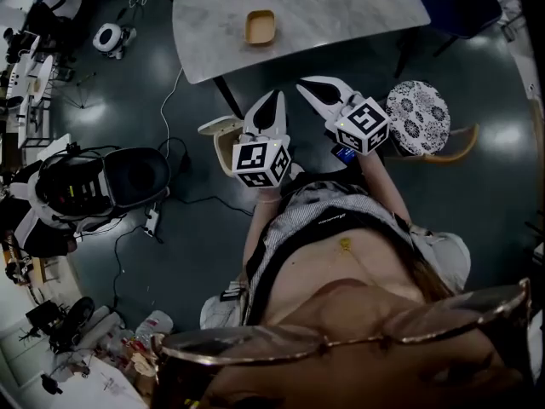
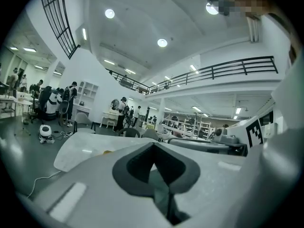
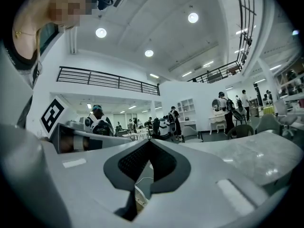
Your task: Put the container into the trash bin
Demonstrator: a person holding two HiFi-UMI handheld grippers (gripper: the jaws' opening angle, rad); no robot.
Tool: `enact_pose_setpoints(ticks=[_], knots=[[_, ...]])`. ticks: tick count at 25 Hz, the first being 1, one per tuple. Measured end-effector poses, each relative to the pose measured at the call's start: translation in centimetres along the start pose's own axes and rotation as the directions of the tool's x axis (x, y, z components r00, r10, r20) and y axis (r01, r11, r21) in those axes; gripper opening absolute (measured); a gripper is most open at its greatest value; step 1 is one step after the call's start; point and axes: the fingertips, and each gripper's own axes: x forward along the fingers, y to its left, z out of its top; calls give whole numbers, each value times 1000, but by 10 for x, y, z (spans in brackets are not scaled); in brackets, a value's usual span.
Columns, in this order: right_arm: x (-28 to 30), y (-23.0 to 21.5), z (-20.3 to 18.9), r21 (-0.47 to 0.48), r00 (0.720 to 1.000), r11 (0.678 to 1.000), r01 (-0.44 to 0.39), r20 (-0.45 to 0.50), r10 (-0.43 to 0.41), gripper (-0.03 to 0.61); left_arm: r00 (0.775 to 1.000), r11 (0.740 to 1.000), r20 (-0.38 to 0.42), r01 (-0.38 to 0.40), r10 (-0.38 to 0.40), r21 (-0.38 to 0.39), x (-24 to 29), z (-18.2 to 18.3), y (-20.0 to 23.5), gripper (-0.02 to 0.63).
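None of the task is done yet, judging by how things lie. The container [image 1: 260, 26], a small shallow tan tray, sits on the marble table [image 1: 341, 15] in the upper middle of the head view. It is well apart from both grippers, and nothing touches it. No contents show inside it; its floor looks the same tan as its rim.

Both grippers hang low in the centre of that view, close to the person's chest and short of the table edge. The left gripper [image 1: 274, 100] has its jaws together with nothing between them, and its own view shows the same: its jaws [image 2: 153, 146] meet at the tip, and only the far table and room appear beyond. The right gripper [image 1: 311, 86] is likewise closed and empty, and in its own view its jaws [image 3: 148, 144] meet with just floor and a cable seen through the gap.

The whole job is left: reach to the table, take hold of the container, carry it off and drop it in the bin. The dark round tub with a pale rim [image 1: 136, 175] at the middle left of the head view, on the floor, may be the trash bin, though the dim view does not settle that. A stool with a patterned seat [image 1: 417, 118] stands just right of the right gripper.
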Motion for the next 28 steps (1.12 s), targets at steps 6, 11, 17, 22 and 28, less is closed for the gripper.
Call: enact_pose_setpoints(ticks=[6,11,17,22,28], knots=[[25,10,-6,-8,1000,1000,23,-3,-24,26,999,999,-12,35,-35,27,-6,2,21,2],[41,0,1,-28,999,999,30,-41,-31,26,999,999,-18,44,-43,29,11,16,31,2],[75,-25,3,-22,997,999,28,-68,-30,26,999,1000,-31,25,-25,8,37,23,63,2],[119,-54,6,-28,996,999,-14,-85,12,26,999,1000,-28,-26,26,-6,68,31,103,2],[162,-100,21,-89,992,994,-66,-110,56,26,998,998,-21,-58,58,-14,125,50,134,2]])
